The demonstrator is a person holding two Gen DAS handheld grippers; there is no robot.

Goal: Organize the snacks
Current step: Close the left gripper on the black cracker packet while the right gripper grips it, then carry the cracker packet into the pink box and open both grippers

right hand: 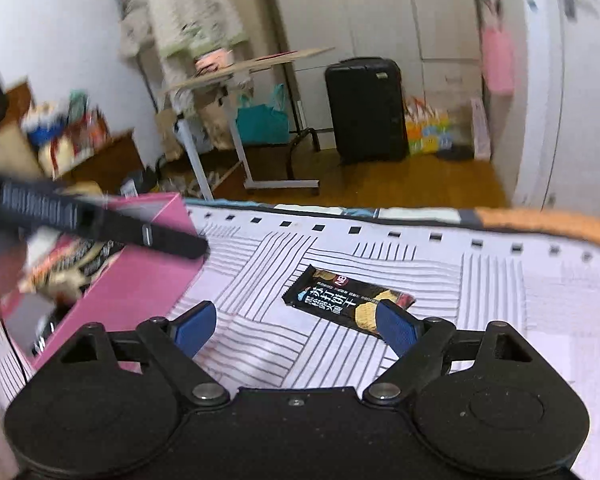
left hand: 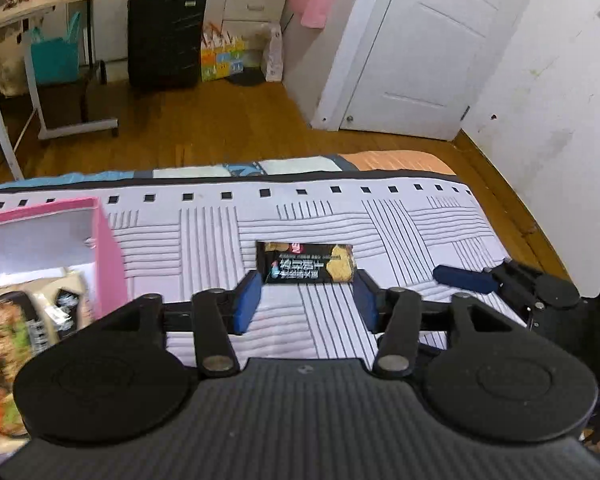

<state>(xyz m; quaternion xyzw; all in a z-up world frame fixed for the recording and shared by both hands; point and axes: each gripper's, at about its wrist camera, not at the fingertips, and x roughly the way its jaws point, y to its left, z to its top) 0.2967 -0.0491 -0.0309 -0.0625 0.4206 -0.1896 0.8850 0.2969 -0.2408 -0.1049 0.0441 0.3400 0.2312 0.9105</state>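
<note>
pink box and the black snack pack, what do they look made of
Pink box: likely matte cardboard, going by its thin, straight, stiff walls and pale, plain inside.

Black snack pack: probably glossy plastic film, given the printed wrapper with a faint sheen and a crimped, saw-toothed end seal seen from the right wrist view.

Neither can be confirmed by look alone.

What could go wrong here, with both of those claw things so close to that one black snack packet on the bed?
Both grippers seem aimed at the same black cracker packet, so the left gripper and right gripper might bump each other.

The packet lies flat on the soft striped bedcover; fingers could pinch fabric or slide over the slippery wrapper.

The pink box already looks crowded with snacks, so another packet may catch on its wall.
</note>
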